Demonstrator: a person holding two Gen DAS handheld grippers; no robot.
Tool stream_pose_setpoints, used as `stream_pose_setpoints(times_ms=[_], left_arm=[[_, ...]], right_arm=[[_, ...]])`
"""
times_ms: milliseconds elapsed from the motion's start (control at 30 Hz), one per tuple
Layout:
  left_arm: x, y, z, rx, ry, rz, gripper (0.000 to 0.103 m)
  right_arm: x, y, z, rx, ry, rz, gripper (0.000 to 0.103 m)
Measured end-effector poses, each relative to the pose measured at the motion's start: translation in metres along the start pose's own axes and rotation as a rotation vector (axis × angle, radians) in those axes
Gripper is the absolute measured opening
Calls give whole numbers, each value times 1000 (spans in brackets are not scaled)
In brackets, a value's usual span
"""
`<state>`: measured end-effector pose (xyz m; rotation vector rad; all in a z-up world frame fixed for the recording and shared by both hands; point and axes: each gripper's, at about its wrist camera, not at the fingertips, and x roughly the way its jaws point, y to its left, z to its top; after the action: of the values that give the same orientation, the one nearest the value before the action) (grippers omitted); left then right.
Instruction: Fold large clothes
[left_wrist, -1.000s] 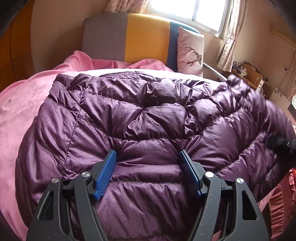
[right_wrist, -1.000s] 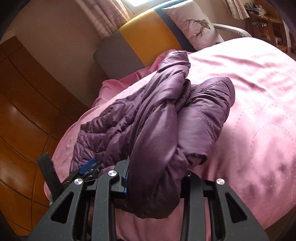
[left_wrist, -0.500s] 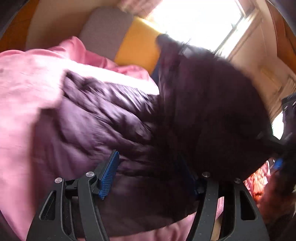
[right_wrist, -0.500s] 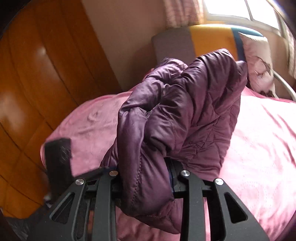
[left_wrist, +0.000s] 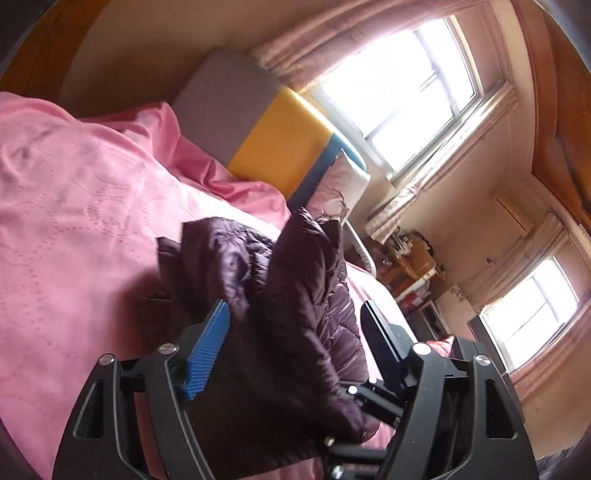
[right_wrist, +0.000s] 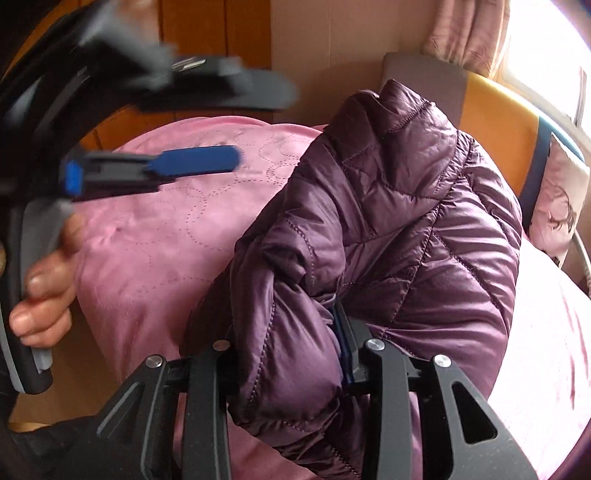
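A purple quilted down jacket (right_wrist: 399, 206) is bunched and lifted above the pink bedspread (right_wrist: 166, 236). My right gripper (right_wrist: 291, 332) is shut on a thick fold of the jacket, which hangs over and hides its fingertips. In the left wrist view my left gripper (left_wrist: 295, 321) is open, its blue pad (left_wrist: 207, 350) showing, with the jacket (left_wrist: 295, 295) bulging between the jaws but not pinched. The left gripper (right_wrist: 207, 129) also shows at the upper left of the right wrist view, blurred, held in a hand.
A grey, yellow and blue headboard (left_wrist: 266, 125) and a pillow (left_wrist: 343, 184) stand at the bed's far end under a bright window (left_wrist: 406, 92). A cluttered desk (left_wrist: 410, 258) is beyond the bed. A wooden wardrobe (right_wrist: 207, 33) lies at the left.
The jacket lay spread flat a second ago; the right gripper has lifted and swung its gathered part over toward the left. The left gripper tilted upward, away from the flat jacket.
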<state>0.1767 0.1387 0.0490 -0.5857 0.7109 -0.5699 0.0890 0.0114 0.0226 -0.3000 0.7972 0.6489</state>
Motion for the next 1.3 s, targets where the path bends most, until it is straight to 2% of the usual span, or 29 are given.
stream_pose_setpoints(times_ms=[67,133,167,200,233,267,333,367,433,467,533,633,767,833,933,1067,1167,1233,1300], left_arm=[[20,-2,9,7,53,-13,82],[40,-7,13,8,100,9,82],[53,-8,13,1,136,18,76],[63,-8,13,-5,163,39,64],[72,-6,12,-1,196,64,38],[77,-5,12,0,213,75,31],[81,0,13,-13,229,63,23],[81,2,14,-8,231,70,21],[78,2,15,5,242,71,21],[77,2,17,9,247,72,21],[78,4,18,7,259,72,21],[76,5,19,-4,269,76,21],[76,12,18,-27,288,135,21],[75,22,13,-37,306,213,21],[77,40,-3,-22,314,328,28],[80,55,-19,-30,305,358,28],[72,42,-21,26,266,407,32],[65,35,-22,54,232,443,39],[56,27,-25,91,189,494,46]], right_arm=[[-3,2,-7,-3,-4,6,37],[-7,1,-11,1,-16,20,40],[-8,-1,-12,3,-25,35,46],[-10,-4,-13,4,-32,58,50],[-15,-6,-14,10,-38,97,65],[-22,-10,-15,19,-45,162,76],[-38,-24,-19,52,-59,273,76],[-49,-35,-23,80,-66,333,74],[-68,-60,-32,137,-92,405,66],[-76,-75,-38,168,-105,410,61],[-83,-100,-50,214,-113,371,56],[-75,-118,-66,216,-64,278,50],[-56,-109,-80,164,-20,232,51],[-43,-98,-85,151,-4,212,51],[-30,-79,-96,94,8,141,51],[-10,-64,-107,8,24,38,51],[-20,-72,-104,-15,56,76,52],[-31,-86,-93,7,77,184,58],[-50,-108,-84,60,56,262,64]])
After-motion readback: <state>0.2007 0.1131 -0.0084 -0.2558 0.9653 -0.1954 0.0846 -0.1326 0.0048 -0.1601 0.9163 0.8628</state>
